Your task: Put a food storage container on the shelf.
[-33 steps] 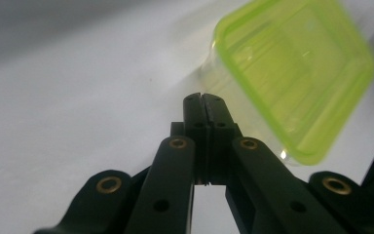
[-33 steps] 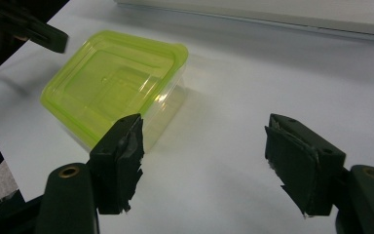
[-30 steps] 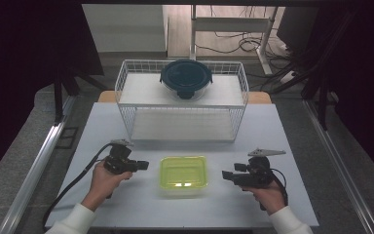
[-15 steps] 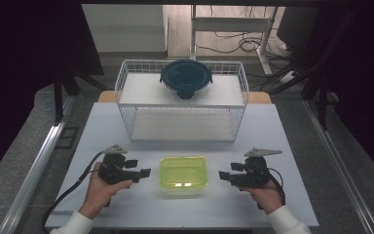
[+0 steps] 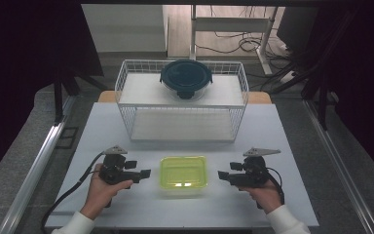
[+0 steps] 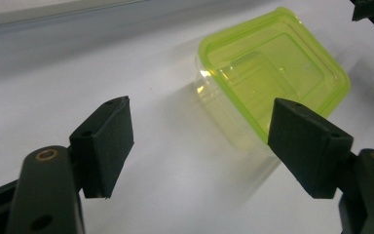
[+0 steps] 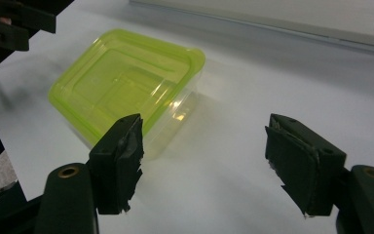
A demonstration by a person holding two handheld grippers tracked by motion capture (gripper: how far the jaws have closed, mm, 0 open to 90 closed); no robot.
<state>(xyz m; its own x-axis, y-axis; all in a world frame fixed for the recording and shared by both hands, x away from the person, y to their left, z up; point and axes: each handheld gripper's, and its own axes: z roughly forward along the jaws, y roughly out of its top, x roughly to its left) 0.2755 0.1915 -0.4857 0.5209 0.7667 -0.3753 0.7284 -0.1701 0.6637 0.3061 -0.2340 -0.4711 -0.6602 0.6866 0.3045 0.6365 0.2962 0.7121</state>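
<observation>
High view: the left hand-held gripper (image 5: 145,173) lies low over the worktop (image 5: 292,131) with its jaws spread and nothing between them; they have just been opening, and the left gripper view confirms bare white surface in the gap. Just beyond its tips, toward the middle, sits the lidded plastic container (image 5: 183,172) with its yellow-green lid pressed on, close to the tips but not touched. On the far side of that box the right hand-held gripper (image 5: 222,175) faces in, likewise released, its pads apart over empty surface in the right gripper view, with the container ahead and off to the side of its jaws.

Farther out from both, past the container, stands a white wire basket rack (image 5: 126,83), and on its upper level rests a round glass container with a dark blue lid (image 5: 186,78) (it looks closed and settled there).

My reading is that the work is at its start: both tools are lined up on either side of the yellow-green box and neither has closed on it. Still to come, I would judge, are the grasp itself, the lift, and the carry, possibly to the rack. Nothing about the box suggests any of that has begun; it sits flat and square on the worktop.
</observation>
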